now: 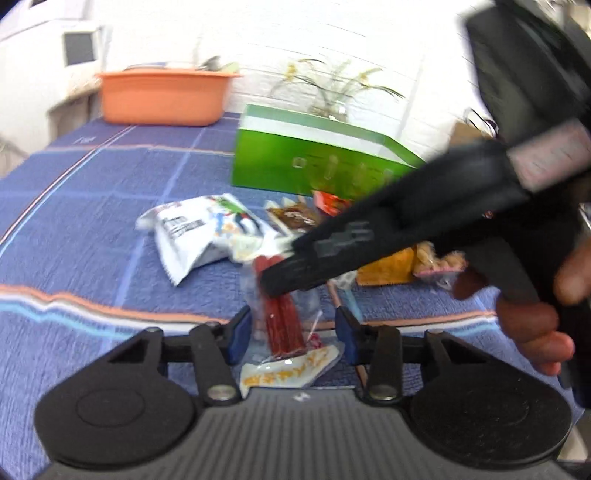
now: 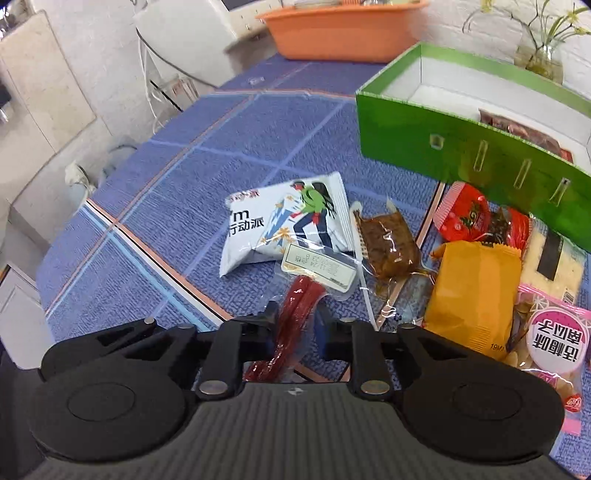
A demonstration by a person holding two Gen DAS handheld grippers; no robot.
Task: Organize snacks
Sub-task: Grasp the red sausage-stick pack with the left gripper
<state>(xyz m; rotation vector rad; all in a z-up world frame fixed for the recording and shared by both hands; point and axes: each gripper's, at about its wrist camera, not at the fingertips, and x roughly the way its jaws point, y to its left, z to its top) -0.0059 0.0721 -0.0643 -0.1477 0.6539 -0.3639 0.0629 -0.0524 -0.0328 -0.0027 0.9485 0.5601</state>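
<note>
Red sausage-stick pack (image 2: 295, 317) pinched by right gripper (image 2: 297, 325); left gripper (image 1: 291, 332) spread around its other end.

Box interior is seen only in the right wrist view: green box (image 2: 461, 147), ahead-right, one packet inside. Blue patterned cloth (image 1: 92, 221) underneath; orange tub (image 1: 162, 96) far ahead. Right gripper is angled down across the left view.

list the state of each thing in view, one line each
left hand-held gripper: open around the red stick pack, pads clear
right hand-held gripper: shut on the red stick pack
red stick pack: pinched, lying on the cloth
green box: open, one packet inside
white snack bag: sealed, lying flat
orange tub: upright
</note>
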